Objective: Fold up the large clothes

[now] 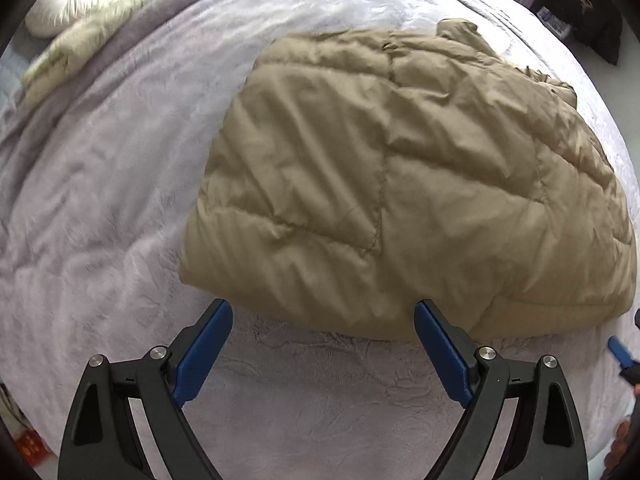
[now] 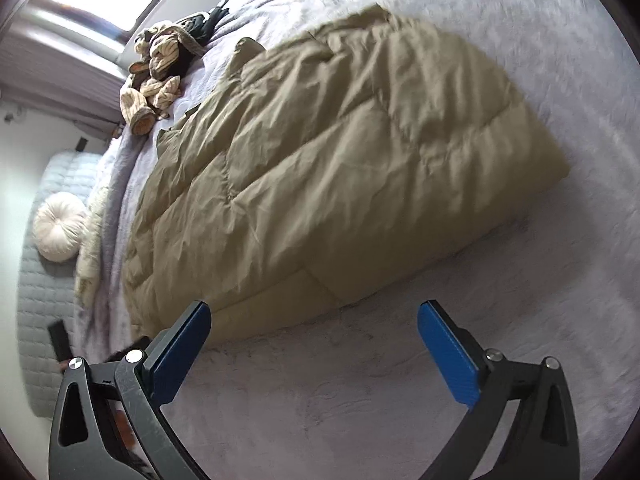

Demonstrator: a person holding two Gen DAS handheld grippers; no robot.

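Left gripper point(image 1: 323, 312): blue pads spread wide, nothing between them but lilac blanket point(image 1: 100, 208); both tips sit just at the near edge of the tan quilted coat point(image 1: 400, 168), not pressing on it. Right gripper point(image 2: 314, 314): pads equally wide apart and empty, the left tip overlapping the coat's near hem in the picture, the right tip over bare blanket; whether either tip touches the fabric cannot be told. The coat point(image 2: 320, 152) lies folded into a thick, puffy slab on the blanket-covered bed, its near edge a rounded fold, the far end rumpled, with a loose flap sticking up. No boxes, baskets or other containers show in either view; everything simply lies loose on the bed. Beyond the coat, at the far edge, a heap of cream-and-orange striped clothing point(image 2: 154, 76) sits with something dark bunched behind it, too tangled to identify. A round cream cushion point(image 1: 60, 4) rests against a pale fuzzy throw point(image 1: 68, 56) at the side. In the left view's right margin a sliver of blue pad and a few fingers point(image 1: 620, 444) are cut off by the frame. A dark item with a pale print point(image 1: 584, 8) stands off the bed, blurred. A black object point(image 2: 60, 340) beside the bed is unclear.
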